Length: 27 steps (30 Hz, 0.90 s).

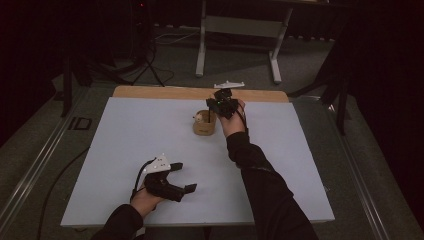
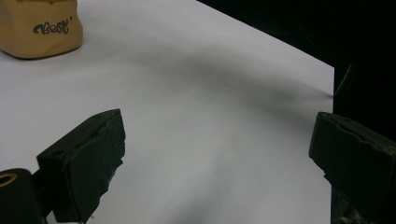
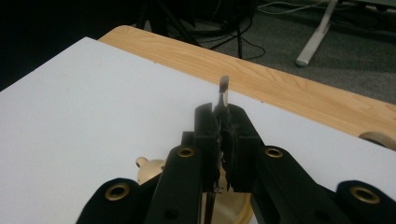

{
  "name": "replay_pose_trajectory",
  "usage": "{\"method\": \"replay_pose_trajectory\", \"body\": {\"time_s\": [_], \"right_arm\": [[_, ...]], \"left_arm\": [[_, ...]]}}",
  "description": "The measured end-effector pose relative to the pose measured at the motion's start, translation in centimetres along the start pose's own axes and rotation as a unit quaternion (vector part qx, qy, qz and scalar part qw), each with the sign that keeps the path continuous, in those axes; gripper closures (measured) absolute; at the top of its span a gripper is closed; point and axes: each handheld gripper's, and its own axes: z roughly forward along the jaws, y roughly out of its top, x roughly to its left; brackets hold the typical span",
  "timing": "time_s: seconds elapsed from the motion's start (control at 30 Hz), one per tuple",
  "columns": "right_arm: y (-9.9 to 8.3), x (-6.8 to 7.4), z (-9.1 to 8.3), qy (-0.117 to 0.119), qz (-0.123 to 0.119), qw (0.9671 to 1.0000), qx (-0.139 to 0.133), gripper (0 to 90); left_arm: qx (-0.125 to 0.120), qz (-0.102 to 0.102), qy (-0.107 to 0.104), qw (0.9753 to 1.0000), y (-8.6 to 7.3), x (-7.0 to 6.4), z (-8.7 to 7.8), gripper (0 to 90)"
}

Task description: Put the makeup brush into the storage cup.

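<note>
A tan cup (image 1: 204, 126) marked "Best" (image 2: 39, 28) stands on the white sheet (image 1: 150, 135) at the far middle. Something small and pale (image 1: 199, 118) sits at its rim, seen as a rounded tan shape (image 3: 148, 169) in the right gripper view. My right gripper (image 1: 222, 102) hangs just above and right of the cup, shut (image 3: 223, 114) on a thin flat grey strip (image 3: 223, 88) that sticks up past the jaws; its lower end is hidden. My left gripper (image 1: 184, 177) rests near the front left of the sheet, open (image 2: 217, 140) with nothing between its jaws.
A strip of bare wooden tabletop (image 1: 165, 92) runs along the far edge of the sheet. A rounded wooden piece (image 3: 379, 138) lies at the sheet's far right. Beyond the table are a white table frame (image 1: 201, 50) and a tripod with cables (image 1: 148, 60) on grey floor.
</note>
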Motion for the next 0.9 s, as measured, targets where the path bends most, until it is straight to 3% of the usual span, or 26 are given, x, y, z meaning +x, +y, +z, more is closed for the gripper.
{"method": "replay_pose_trajectory", "body": {"time_s": [0.07,0.17,0.23,0.27,0.37,0.43,0.5,0.53,0.67,0.73,0.77,0.9], "right_arm": [[0.0,-0.1,-0.1,-0.001,0.007,1.0,0.0,80.8],[0.3,0.1,-0.3,0.003,0.002,1.0,0.0,61.8],[0.5,0.2,-0.5,-0.006,-0.001,1.0,0.006,41.1],[0.5,0.2,-0.5,-0.006,-0.001,1.0,0.006,41.1],[0.7,0.0,-0.6,0.021,0.011,0.9994,0.024,12.1],[0.7,-0.1,-0.9,0.04,0.006,0.9988,0.03,9.4],[0.7,-0.1,-1.1,0.028,-0.001,0.9993,0.026,9.5],[0.7,-0.2,-1.2,0.04,0.004,0.9988,0.029,9.5],[0.7,-0.4,-1.7,0.04,0.001,0.999,0.02,9.4],[0.7,-0.5,-1.8,0.042,-0.015,0.9987,0.026,9.4],[0.7,-0.4,-1.9,0.031,-0.026,0.9989,0.023,9.4],[0.7,-0.4,-2.4,0.045,-0.031,0.9983,0.019,9.5]], "left_arm": [[-0.001,-0.001,0.001,1.0,0.0,0.0,0.0,4.0],[-0.002,0.001,0.001,1.0,0.0,0.0,0.0,4.0],[-0.002,0.001,0.0,1.0,0.0,0.0,0.0,4.0],[-0.002,0.001,0.0,1.0,0.0,0.0,0.0,4.0],[-0.002,0.001,0.001,1.0,0.0,0.0,0.0,4.0],[-0.003,0.0,0.0,1.0,0.1,0.0,0.0,4.0],[-0.002,0.001,0.0,1.0,0.0,0.0,0.0,4.0],[-0.001,0.001,0.0,1.0,0.0,-0.1,0.0,3.9],[0.0,0.001,0.0,1.0,0.0,-0.1,0.1,3.9],[-0.004,-0.002,-0.001,1.0,0.1,-0.1,0.1,3.9],[-0.003,-0.002,0.0,1.0,0.1,-0.1,0.1,3.9],[-0.001,-0.003,0.0,1.0,0.0,-0.2,0.2,3.1]]}}
